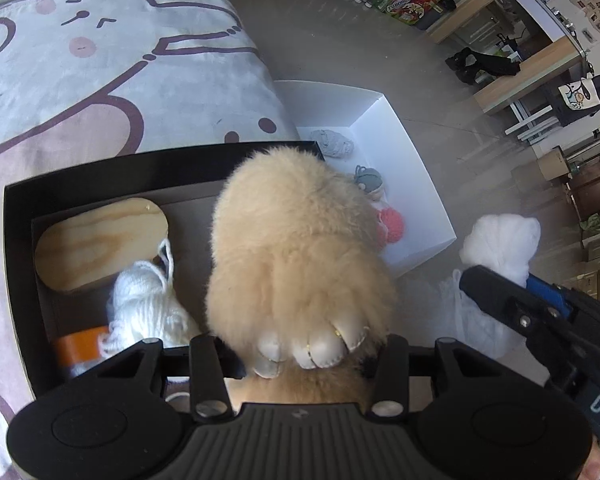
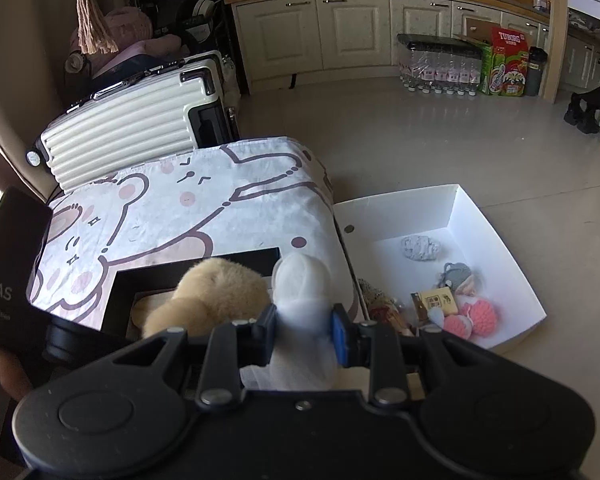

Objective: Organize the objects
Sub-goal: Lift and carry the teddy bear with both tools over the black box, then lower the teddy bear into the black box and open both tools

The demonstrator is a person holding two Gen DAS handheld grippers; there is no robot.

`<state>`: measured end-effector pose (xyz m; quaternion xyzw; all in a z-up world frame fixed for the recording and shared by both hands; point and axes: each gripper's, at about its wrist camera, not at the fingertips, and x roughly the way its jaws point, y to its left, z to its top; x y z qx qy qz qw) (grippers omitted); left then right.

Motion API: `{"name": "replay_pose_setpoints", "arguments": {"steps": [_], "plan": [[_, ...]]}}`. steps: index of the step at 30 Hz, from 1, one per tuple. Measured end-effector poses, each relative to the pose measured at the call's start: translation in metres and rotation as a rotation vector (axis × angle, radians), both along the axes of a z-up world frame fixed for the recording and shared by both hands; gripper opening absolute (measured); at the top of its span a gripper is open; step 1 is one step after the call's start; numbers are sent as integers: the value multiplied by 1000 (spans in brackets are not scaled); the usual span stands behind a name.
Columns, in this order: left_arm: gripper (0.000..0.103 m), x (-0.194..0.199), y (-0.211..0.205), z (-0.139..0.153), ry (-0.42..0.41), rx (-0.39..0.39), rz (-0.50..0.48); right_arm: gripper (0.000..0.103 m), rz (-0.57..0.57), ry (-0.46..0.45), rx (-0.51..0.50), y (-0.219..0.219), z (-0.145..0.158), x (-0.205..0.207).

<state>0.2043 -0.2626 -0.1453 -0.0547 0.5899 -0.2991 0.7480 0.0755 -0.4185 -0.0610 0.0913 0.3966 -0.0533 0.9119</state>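
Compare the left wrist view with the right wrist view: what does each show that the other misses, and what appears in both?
Only the left wrist view shows the white yarn and orange tape roll inside the black box. Only the right wrist view shows the white suitcase and kitchen cabinets. Both show the tan plush toy held in the left gripper, the white fluffy toy held in the right gripper, and the white box.
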Motion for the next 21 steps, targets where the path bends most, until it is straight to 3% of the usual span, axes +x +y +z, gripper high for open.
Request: {"name": "replay_pose_setpoints", "arguments": {"steps": [8,14,19,21], "plan": [[45,16,-10,-18,-50,72,-9,29,56,25,121,-9,-11,6],[45,21,-14,-26,-83,98,-33,29,162,108,125,5,-24,14],[47,23,-14,-28,-98,93,-53,29,136,196,158,3,-40,20],[52,24,-13,-28,-91,75,-44,29,131,207,179,2,-44,22]]}}
